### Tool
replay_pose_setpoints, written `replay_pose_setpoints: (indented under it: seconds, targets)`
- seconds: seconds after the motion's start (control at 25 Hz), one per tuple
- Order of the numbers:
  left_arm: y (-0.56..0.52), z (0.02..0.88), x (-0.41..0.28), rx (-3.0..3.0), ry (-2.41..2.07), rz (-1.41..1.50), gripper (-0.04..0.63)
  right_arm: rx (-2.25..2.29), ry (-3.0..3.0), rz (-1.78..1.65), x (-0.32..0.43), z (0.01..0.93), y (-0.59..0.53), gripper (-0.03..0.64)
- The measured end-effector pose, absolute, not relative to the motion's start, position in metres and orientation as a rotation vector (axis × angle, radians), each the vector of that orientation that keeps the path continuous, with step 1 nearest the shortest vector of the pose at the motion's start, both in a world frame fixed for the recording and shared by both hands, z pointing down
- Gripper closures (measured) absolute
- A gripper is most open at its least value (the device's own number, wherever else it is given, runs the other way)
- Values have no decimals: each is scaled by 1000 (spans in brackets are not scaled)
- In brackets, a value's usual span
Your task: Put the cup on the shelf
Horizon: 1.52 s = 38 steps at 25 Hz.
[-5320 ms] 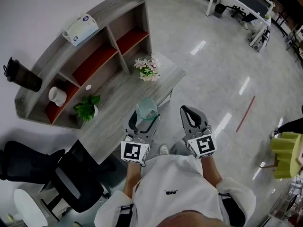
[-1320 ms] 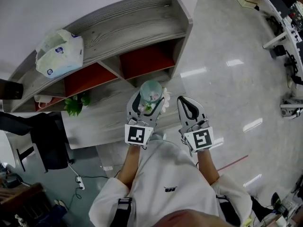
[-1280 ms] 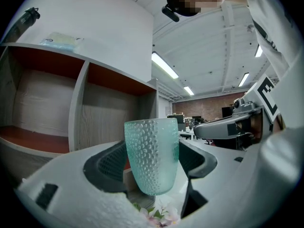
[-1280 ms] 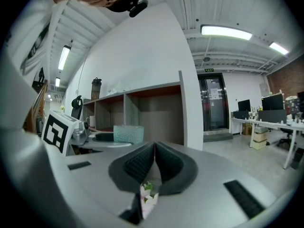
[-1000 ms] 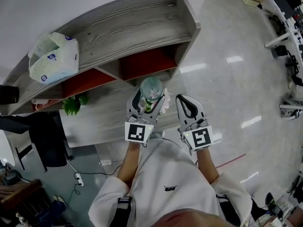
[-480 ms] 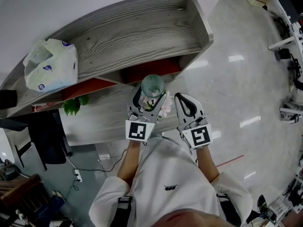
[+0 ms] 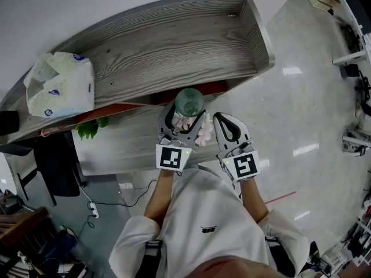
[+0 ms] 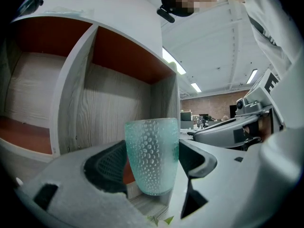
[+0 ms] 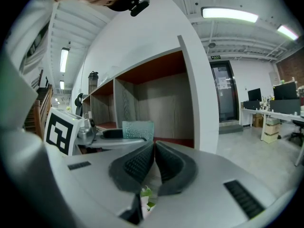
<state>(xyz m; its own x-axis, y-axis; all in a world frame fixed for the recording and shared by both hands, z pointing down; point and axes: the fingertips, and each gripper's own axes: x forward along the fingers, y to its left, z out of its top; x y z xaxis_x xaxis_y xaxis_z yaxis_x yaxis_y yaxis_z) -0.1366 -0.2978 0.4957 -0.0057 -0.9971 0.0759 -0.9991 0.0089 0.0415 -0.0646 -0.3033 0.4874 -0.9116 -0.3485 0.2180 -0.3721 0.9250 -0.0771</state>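
Left gripper (image 7: 186, 113) has its jaws pressed on either side of the cup (image 8: 152, 153) — a pale green, dimpled tumbler, held upright in the air in front of the shelf (image 7: 174, 45). Right gripper (image 9: 154, 148) is just beside it, its jaws pressed together on nothing.

Judging by this, the pick-up and the carry are done. The cup is not yet inside the shelf or resting on any board, so what is left is to move it in, set it down and let go.

From the head view the shelf's grey top board hides most of the openings, and a plastic bag (image 7: 61, 86) lies on it. Only the left gripper view looks straight into the compartments (image 8: 118, 113) behind the cup — the right gripper view shows the cup side-on, near the end compartment.
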Motion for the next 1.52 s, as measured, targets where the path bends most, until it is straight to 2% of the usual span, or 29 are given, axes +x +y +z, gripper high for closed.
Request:
replay_pose_setpoints:
  seconds: [0.64, 1.52]
  targets:
    - [-319, 504, -147, 2130, -2212, 30, 237, 507, -2869, 185, -74, 499, -316, 585]
    - [-343, 509, -162, 2116, -2271, 178, 236, 501, -2879, 170, -88, 499, -326, 586]
